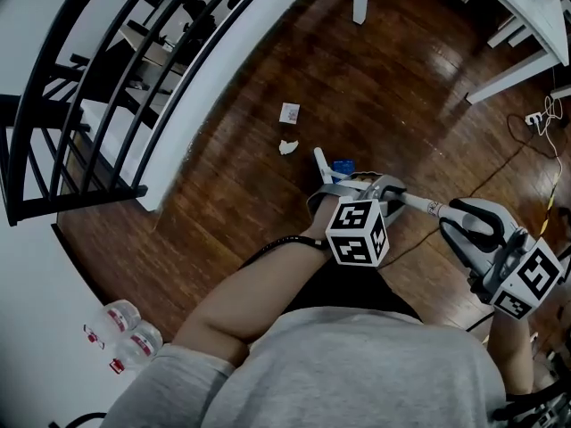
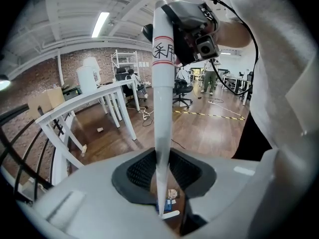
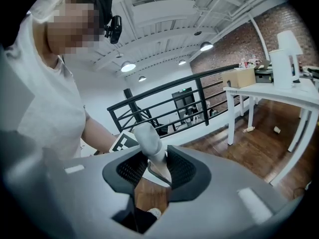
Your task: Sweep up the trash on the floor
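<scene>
Head view looks steeply down on a dark, glossy plank floor [image 1: 223,194]; a flat square paper scrap [image 1: 290,112] lies out on it, with a crumpled white scrap [image 1: 287,147] just beside that, nearer the person. A smooth white broom handle [image 1: 417,203] runs between the left gripper [image 1: 368,187] and the right gripper [image 1: 464,221]. A curved black metal railing [image 1: 116,78] edges the floor on the left; two clear plastic bottles [image 1: 127,330] lie by the white wall; a thin cable [image 1: 542,123] trails at the right.

Left gripper view has the ribbed black jaws closed around the tapered handle [image 2: 162,108], which carries red bands higher up; the gap below shows small pale scraps and a blue item [image 2: 164,206] on the floor, too small to identify.

Right gripper view alone shows the handle's rounded top end [image 3: 148,139] clamped between that gripper's jaws; behind it are a white counter [image 3: 269,94] with a cardboard box [image 3: 238,77], a brick wall and a white beamed ceiling.
</scene>
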Motion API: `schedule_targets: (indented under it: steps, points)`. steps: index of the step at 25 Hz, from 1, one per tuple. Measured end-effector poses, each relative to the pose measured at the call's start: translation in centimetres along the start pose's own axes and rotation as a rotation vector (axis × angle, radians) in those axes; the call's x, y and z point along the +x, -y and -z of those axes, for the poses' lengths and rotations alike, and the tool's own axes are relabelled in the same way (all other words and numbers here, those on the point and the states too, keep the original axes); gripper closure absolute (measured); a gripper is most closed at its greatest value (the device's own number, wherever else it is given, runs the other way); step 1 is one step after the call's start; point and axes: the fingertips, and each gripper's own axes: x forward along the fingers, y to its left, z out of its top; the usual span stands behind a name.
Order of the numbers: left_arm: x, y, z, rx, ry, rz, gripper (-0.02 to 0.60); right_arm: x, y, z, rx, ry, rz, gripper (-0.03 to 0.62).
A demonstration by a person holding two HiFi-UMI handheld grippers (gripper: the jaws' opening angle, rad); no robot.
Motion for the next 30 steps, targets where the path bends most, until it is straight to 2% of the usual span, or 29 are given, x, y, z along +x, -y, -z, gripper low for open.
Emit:
schedule_targets:
  steps: [16, 21, 30]
  points:
    - [-9.8, -7.3, 10.2, 0.057, -0.160, -0.040, 0.503, 12.0, -2.3, -4.7, -0.017, 0.088, -0.077, 0.473]
    - [-10.1, -9.8, 12.7, 0.054, -0.193, -0.027, 0.503, 15.0, -1.2, -4.9, -0.012, 0.092, -0.071, 0.470]
    - [-7.9, -10.2, 13.3, 0.066, -0.176, 0.009, 0.503, 15.6, 0.0, -3.6, -0.006, 0.091, -0.020, 0.470]
